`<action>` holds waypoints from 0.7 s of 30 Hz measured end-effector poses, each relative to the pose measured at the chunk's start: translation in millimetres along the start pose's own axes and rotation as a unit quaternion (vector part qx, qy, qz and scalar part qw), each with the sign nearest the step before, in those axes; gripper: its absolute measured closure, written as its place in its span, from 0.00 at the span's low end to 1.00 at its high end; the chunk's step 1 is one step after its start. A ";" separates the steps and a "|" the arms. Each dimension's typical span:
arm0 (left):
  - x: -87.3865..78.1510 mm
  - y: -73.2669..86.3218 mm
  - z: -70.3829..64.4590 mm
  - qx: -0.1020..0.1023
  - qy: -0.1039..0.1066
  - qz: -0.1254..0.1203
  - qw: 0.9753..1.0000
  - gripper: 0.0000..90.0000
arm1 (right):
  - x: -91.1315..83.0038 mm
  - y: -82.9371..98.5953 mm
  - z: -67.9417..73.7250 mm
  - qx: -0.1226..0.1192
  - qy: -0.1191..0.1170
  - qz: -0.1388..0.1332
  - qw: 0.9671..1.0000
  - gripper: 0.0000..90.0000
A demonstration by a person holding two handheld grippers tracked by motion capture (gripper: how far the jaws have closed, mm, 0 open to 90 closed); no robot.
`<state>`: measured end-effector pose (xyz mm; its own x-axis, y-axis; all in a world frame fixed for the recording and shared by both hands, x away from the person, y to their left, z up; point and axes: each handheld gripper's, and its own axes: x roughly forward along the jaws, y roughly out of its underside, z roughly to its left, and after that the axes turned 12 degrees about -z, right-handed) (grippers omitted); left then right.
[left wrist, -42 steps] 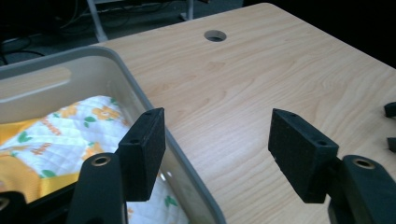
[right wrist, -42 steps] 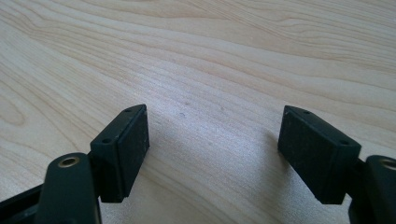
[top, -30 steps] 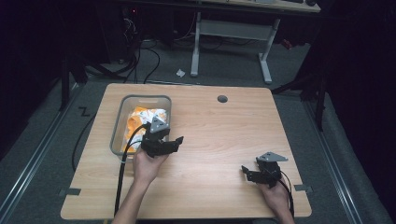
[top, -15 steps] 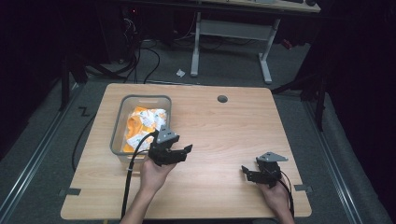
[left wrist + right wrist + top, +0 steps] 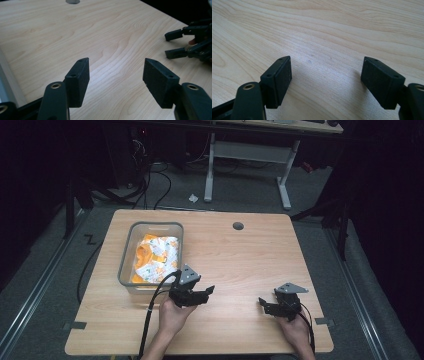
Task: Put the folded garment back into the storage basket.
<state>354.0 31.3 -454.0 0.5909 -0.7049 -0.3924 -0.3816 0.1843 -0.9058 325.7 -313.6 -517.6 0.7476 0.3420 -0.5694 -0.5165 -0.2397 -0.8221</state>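
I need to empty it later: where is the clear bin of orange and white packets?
In the high view, the clear bin sits on the table's left side, just beyond the open left gripper.

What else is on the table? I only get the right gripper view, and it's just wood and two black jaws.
Observer: A clear plastic bin stands on the left part of the table, with orange and white packets inside.
Operator: Did somebody grab a packet?
Observer: No. The left hand-held gripper is open and empty, over bare wood just right of the bin.
Operator: Can its camera see mine?
Observer: Yes. The right hand-held gripper is at the right edge of the left gripper view, with its jaws open too.
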 end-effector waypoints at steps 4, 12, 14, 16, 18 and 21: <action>10.3 16.2 0.4 -0.005 -0.010 0.019 1.000 0.42 | 0.0 0.0 0.0 0.000 0.000 0.000 1.000 0.28; 31.8 46.8 -0.6 0.033 -0.066 0.067 0.995 0.42 | 0.0 0.0 0.0 0.000 0.000 0.000 1.000 0.28; 36.5 53.7 0.7 0.039 -0.077 0.078 0.993 0.42 | 0.0 0.0 0.0 0.000 0.000 0.000 1.000 0.28; 37.6 60.3 3.4 0.022 -0.072 0.060 0.995 0.38 | 0.0 0.0 0.0 0.000 0.000 0.000 1.000 0.28; 37.5 60.6 2.4 0.024 -0.078 0.061 0.995 0.39 | 0.0 0.0 0.1 0.000 0.000 0.000 1.000 0.28; 36.9 61.5 -1.7 0.022 -0.084 0.063 0.994 0.35 | 0.0 0.1 0.1 0.001 0.001 0.000 1.000 0.28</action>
<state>351.1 15.4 -523.9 0.6517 -0.5512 -0.5211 -0.4309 0.2963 -0.8524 325.5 -313.5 -517.7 0.7481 0.3407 -0.5694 -0.5172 -0.2383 -0.8220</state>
